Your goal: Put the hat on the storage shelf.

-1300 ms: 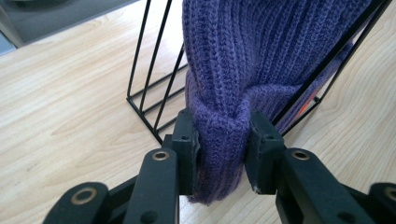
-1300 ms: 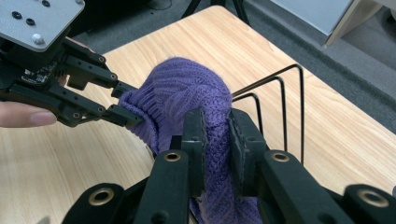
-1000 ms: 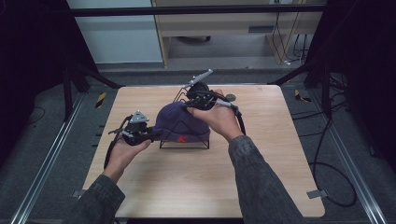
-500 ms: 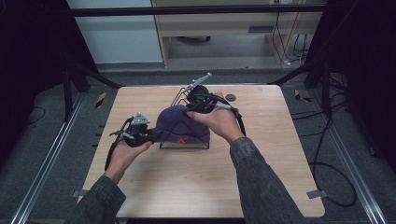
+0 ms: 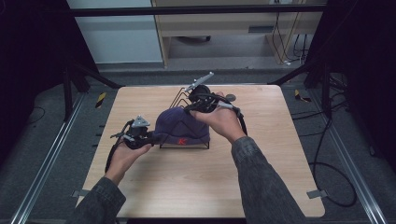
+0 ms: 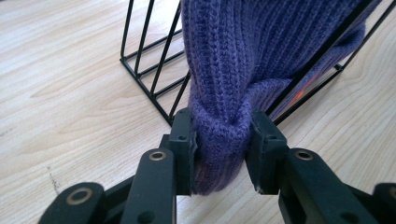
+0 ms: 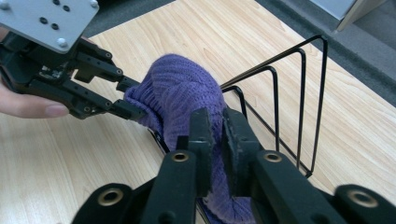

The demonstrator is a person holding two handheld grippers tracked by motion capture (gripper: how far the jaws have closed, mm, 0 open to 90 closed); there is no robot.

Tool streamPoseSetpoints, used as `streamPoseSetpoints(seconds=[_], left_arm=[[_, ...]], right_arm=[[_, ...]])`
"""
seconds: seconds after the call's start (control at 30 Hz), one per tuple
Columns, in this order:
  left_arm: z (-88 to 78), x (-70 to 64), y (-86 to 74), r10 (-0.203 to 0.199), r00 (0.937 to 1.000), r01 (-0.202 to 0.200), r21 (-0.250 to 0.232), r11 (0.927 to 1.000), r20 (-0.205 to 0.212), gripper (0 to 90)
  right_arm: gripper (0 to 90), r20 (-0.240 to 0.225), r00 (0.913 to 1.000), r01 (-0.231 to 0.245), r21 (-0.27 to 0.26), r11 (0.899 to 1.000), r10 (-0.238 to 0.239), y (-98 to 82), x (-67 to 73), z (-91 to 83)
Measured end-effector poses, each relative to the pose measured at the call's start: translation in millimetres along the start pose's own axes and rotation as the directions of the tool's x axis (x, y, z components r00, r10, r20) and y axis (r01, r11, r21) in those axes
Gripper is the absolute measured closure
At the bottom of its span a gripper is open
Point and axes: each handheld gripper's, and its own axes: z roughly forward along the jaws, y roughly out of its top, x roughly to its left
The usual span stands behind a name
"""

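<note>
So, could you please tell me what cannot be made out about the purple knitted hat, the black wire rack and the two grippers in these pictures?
- Purple knitted hat: the red mark on its brim is too small in the high view to read in full.
- Black wire rack: the hat covers most of it, so how the hat sits on the wires stays hidden.
- Right gripper: its jaws look shut; whether knit is pinched between them is unclear.
- Left gripper: the picture's bottom edge cuts off its body.

Purple knit hat [image 5: 180, 126], ribbed, small red mark on its near cuff, draped over black wire rack [image 5: 183, 95] at table centre; cuff edge bunched at left; rack upright, its wires rising behind
</note>
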Motion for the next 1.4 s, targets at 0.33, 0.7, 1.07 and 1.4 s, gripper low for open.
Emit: streamPoseSetpoints(seconds=[0.33,0.7,1.07,1.4], left_arm=[[2.4,4.6,-4.3,-0.02,0.9998,0.02,0.011,0.9997,-0.004,62.0],[-2.9,9.1,-5.5,-0.036,0.9993,0.036,-0.005,0.9993,-0.007,64.2],[-16.8,8.7,-9.8,-0.045,0.9985,0.044,-0.018,0.9988,-0.03,56.2],[-36.8,5.0,-8.6,-0.059,0.9973,0.057,-0.036,0.9977,-0.043,38.7]], right_arm=[[81.9,0.019,0.9998,-0.012,-0.003,1.0,0.012,-1.6,-2.5,-7.7],[78.7,0.033,0.999,-0.032,-0.006,0.999,0.032,-9.1,-8.5,-13.3],[74.6,0.061,0.9968,-0.051,-0.015,0.999,0.052,-16.9,-13.7,-21.6],[64.5,0.073,0.9946,-0.07,-0.05,0.996,0.074,-20.7,-16.0,-34.1]])
